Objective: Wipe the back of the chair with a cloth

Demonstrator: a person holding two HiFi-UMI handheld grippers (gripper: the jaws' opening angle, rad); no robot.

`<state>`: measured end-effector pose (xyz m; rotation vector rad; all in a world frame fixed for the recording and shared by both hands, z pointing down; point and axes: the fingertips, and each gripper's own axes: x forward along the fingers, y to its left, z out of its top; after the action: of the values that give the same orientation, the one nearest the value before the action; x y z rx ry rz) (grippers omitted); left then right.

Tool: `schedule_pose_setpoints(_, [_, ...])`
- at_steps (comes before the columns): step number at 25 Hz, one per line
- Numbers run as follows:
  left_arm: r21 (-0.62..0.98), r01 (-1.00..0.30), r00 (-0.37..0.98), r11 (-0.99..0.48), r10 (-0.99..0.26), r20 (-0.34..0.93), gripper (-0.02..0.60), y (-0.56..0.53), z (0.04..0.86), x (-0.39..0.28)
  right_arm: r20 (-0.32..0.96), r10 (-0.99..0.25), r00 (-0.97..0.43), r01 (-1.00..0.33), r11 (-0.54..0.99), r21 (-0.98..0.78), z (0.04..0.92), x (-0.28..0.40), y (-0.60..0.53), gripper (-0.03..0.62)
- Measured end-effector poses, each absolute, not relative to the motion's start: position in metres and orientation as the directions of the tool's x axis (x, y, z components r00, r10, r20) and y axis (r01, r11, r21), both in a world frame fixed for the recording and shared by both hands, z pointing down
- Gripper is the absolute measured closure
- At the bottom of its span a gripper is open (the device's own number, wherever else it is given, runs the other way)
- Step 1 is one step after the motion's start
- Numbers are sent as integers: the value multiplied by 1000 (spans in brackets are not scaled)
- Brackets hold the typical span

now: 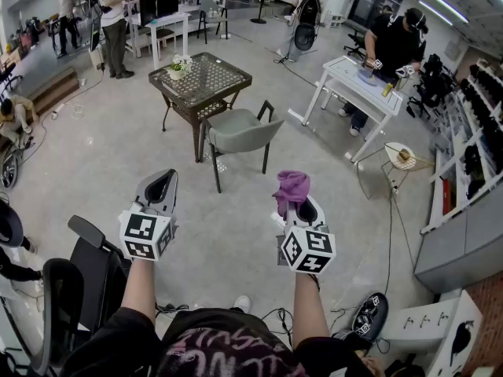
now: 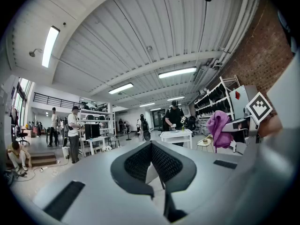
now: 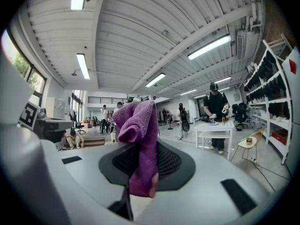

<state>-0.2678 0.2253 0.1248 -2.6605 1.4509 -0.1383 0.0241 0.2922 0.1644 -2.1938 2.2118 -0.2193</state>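
Two grippers hover short of the chair [image 1: 240, 132]: right gripper [image 1: 302, 210] pinching the cloth [image 1: 291, 187], left gripper [image 1: 161, 183] pressed together, empty. Approach stage, I'd say; next, reach the chair's back.

Left tool [image 1: 160, 185] closed, right tool [image 1: 305, 210] clamping cloth [image 1: 291, 187], both held forward

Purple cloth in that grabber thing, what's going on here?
A person holds a gripper in each hand. The right gripper has its jaws shut on the purple cloth. The left gripper is shut on nothing. The grey chair stands ahead beside a metal table, apart from both grippers, so wiping hasn't begun.
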Motion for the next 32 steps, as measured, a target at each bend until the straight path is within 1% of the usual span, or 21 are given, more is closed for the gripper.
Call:
schedule_pose_setpoints(5, [-109,-830,547,-547,-836,28,572,226,124,-263,84,-996,-20,-993,10,-120,162,28,292,502])
schedule_pose_setpoints(16, [-131,-836,532,-534,-845,48,572,222,127,-246,80,-996,-30,-992,20,-127,168,45,283,500])
schedule_pose_setpoints(25, [-155,-848,501,-506,-862,75,572,207,135,-205,81,-995,-55,-993,46,-111,178,88,261,500])
schedule_pose_setpoints(28, [-175,-854,483,-490,-872,85,572,203,138,-189,71,-995,-71,-989,61,-137,181,107,254,500])
schedule_pose_setpoints(32, [-175,-867,456,-467,-884,100,572,196,142,-179,65,-995,-70,-990,62,-124,181,128,244,500])
